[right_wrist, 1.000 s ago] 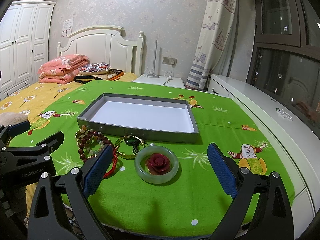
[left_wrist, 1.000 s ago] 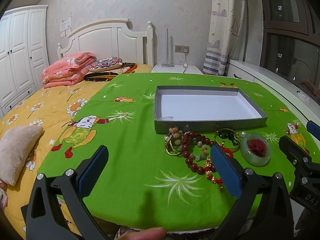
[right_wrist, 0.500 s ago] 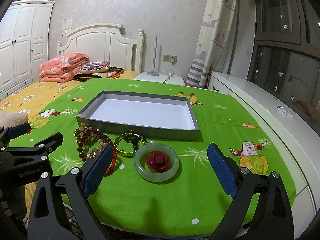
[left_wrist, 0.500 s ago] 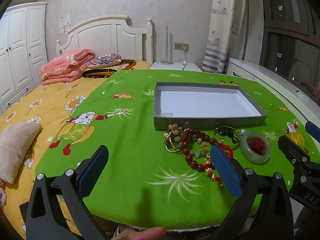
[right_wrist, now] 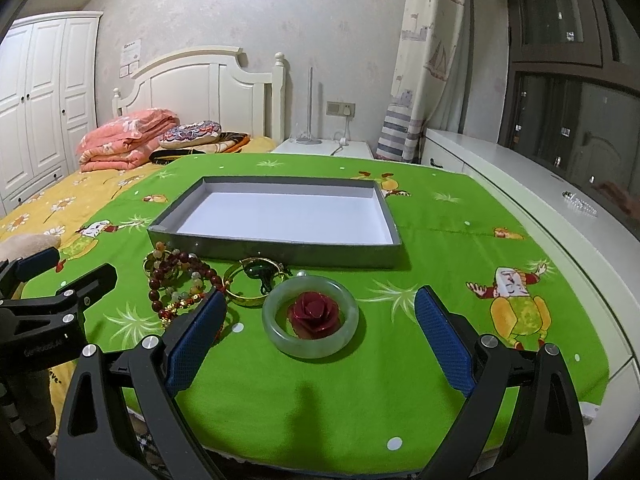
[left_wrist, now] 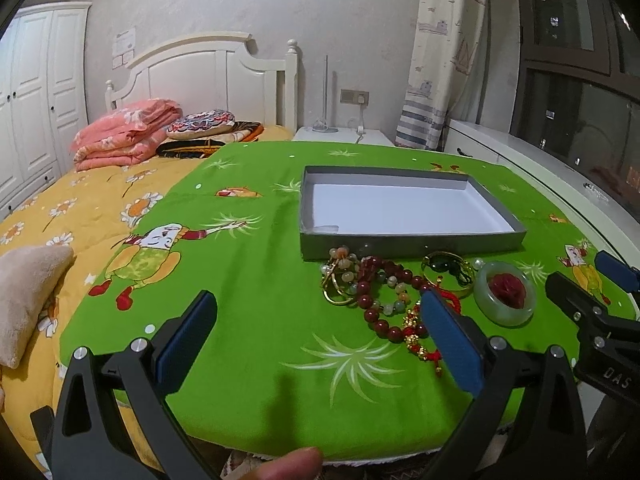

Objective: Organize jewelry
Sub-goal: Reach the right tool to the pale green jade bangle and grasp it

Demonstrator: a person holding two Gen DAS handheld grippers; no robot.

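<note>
Green cloth (right_wrist: 440, 240) with cartoon pictures covers the bed, and on it sits a flat grey box (right_wrist: 276, 250) with a white inside. We see nothing in the box yet, so we think our tidying has not really begun. All the jewelry lies outside it, on the near side of the box wall.

At the right of the pile we see a smooth, pale green bangle (right_wrist: 310, 322), round and thick like glass. A shiny red rose (right_wrist: 315, 312) sits in its middle. Just left of it is a thin gold bangle (right_wrist: 250, 286) with a dark green charm. Further left, round dark red beads (left_wrist: 384, 280) lie tangled with pale beads, gold rings and a red cord.

Our right tongs (right_wrist: 316, 332) are wide open and hold nothing; the green bangle lies on the cloth just ahead of their gap. Our left tongs (left_wrist: 320, 332) are wide open too, holding nothing, with their right finger next to the beads.

Every piece is left to move.
</note>
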